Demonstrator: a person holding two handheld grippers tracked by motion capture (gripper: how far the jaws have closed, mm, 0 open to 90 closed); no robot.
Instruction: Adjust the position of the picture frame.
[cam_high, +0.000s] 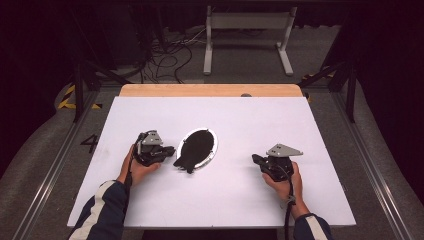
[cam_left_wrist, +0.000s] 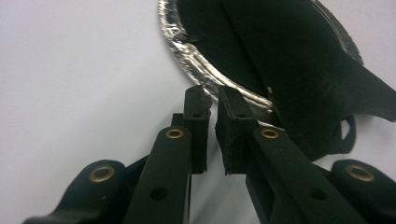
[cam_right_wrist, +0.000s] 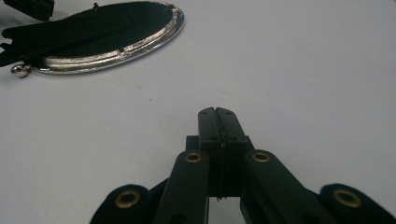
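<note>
- The black coin purse (cam_high: 196, 149) with a silver frame is lying open near the middle of the white table (cam_high: 240, 200).
- The left gripper (cam_high: 169, 150) is resting just beside it, jaws nearly closed, grasping nothing.
- The right gripper (cam_high: 255, 159) is resting well apart, clenched empty.

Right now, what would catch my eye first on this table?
The black purse with its shiny silver frame, lying open mid-table on the white board. The left gripper sits right beside it, jaws nearly closed with nothing between them. The right gripper rests apart, jaws shut.
</note>
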